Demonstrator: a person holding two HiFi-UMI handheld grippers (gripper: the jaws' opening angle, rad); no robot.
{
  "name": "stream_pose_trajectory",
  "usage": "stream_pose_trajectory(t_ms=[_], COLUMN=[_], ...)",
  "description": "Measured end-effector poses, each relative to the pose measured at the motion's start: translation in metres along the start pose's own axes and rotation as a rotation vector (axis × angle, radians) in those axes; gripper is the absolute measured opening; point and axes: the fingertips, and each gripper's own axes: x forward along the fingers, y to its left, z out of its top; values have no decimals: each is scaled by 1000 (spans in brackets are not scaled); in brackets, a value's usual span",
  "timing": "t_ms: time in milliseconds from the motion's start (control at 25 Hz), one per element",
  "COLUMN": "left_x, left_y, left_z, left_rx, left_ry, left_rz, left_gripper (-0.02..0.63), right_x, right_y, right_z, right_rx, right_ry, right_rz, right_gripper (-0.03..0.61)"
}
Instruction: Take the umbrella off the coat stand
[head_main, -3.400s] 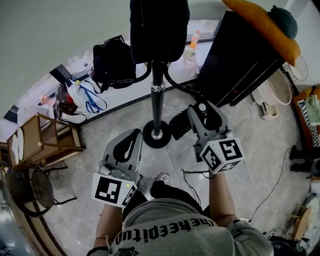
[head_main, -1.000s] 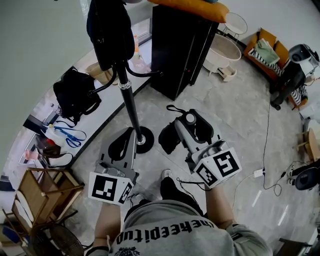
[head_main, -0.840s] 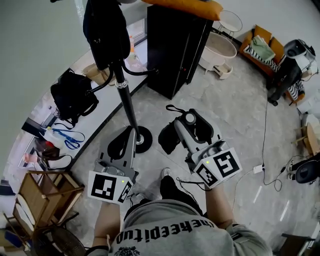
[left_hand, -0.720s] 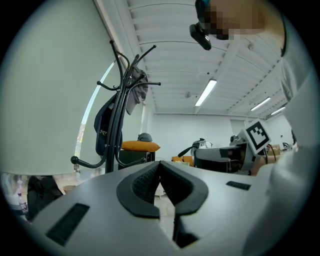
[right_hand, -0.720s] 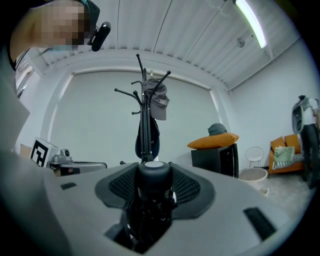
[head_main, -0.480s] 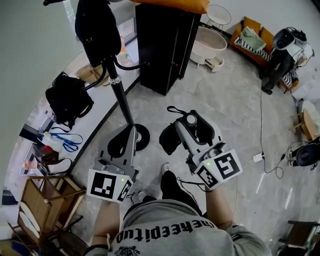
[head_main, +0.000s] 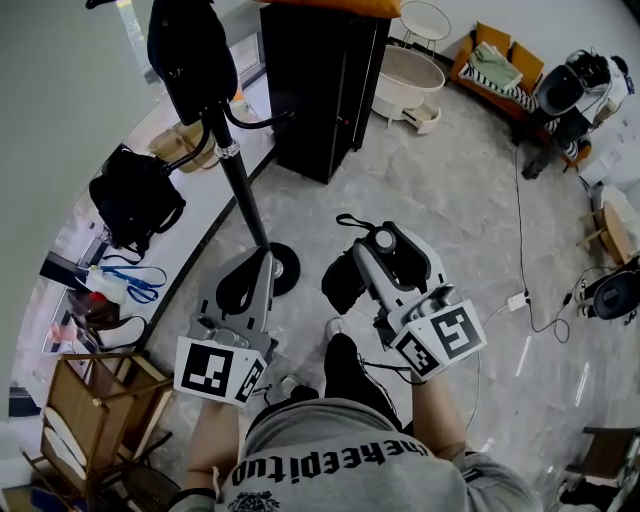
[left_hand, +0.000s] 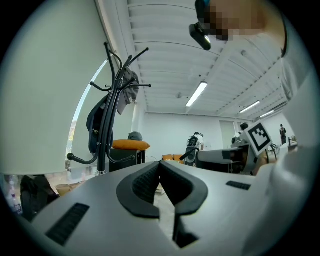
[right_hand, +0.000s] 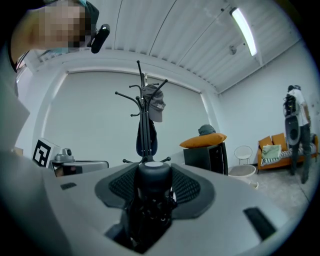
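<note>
In the head view, the black metal coat stand (head_main: 243, 200) has been shifted toward the upper left of the frame over the last seconds. The folded black compact umbrella (head_main: 343, 283) is seen clamped in the right tongs (head_main: 390, 242) at centre, well apart from the stand, with the left tongs (head_main: 258, 268) carried beside. In the left gripper view, the jaws are pressed together on nothing. In the right gripper view, the umbrella (right_hand: 154, 172) is gripped by its round-capped end, the stand (right_hand: 145, 130) left far behind. The removal is judged complete.
</note>
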Motion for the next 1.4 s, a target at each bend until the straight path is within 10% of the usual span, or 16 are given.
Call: stream_pose_trajectory(t_ms=[1400], left_x=[-25], left_y=[-7], left_z=[6], left_rx=[17], left_ry=[-10], left_rz=[42], left_gripper=[15], right_x=[-9], right_y=[18], right_z=[6], right_rx=[-30], right_ry=[-22], right_rz=[36], right_gripper=[206])
